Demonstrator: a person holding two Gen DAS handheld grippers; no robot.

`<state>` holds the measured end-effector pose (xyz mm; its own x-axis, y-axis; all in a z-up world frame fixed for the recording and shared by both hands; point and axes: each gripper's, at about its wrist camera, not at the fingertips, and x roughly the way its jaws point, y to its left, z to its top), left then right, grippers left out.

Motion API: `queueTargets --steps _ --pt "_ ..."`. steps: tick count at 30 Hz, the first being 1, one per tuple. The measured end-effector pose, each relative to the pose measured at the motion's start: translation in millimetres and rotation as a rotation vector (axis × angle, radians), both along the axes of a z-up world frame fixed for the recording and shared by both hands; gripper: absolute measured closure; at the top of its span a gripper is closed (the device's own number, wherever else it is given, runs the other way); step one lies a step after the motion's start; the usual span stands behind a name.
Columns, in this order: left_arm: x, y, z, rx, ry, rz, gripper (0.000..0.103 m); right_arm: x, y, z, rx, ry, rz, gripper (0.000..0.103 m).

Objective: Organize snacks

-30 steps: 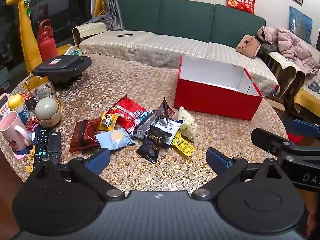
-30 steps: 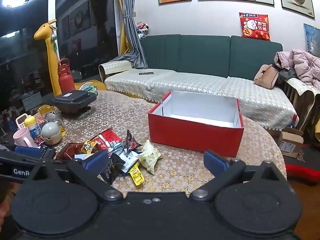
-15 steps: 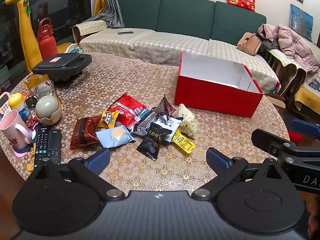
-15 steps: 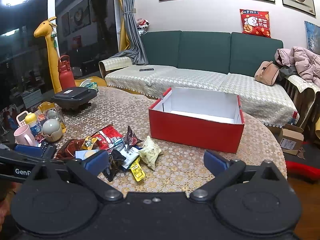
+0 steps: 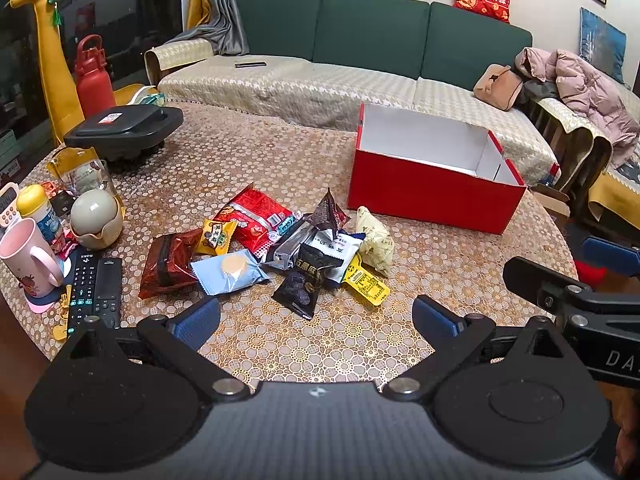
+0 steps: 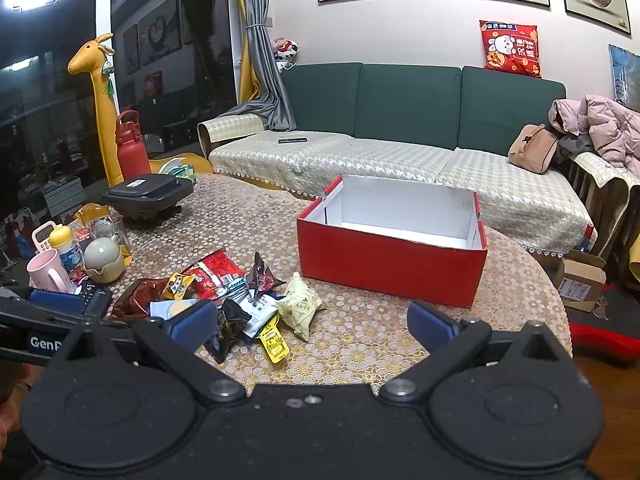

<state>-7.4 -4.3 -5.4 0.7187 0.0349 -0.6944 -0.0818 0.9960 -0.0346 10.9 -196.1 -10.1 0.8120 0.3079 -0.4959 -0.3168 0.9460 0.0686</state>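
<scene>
While you hold both tools above the near edge of the surface [image 5: 256,152], your left tool [image 5: 316,316] and right tool [image 6: 312,326] each stand wide apart at the fingers, gripping nothing. Your snack pile [image 5: 280,248] lies loose on the surface, just ahead of the left tool. Beside the pile, toward the sofa, the red box [image 5: 432,192] sits with its top open.
</scene>
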Motion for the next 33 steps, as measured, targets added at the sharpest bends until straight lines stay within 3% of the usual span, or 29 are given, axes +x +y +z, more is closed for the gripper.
queueTargets --steps 33 --pt "6 10 -9 -0.025 0.021 0.007 0.000 8 9 -7 -0.014 -0.004 0.027 0.002"
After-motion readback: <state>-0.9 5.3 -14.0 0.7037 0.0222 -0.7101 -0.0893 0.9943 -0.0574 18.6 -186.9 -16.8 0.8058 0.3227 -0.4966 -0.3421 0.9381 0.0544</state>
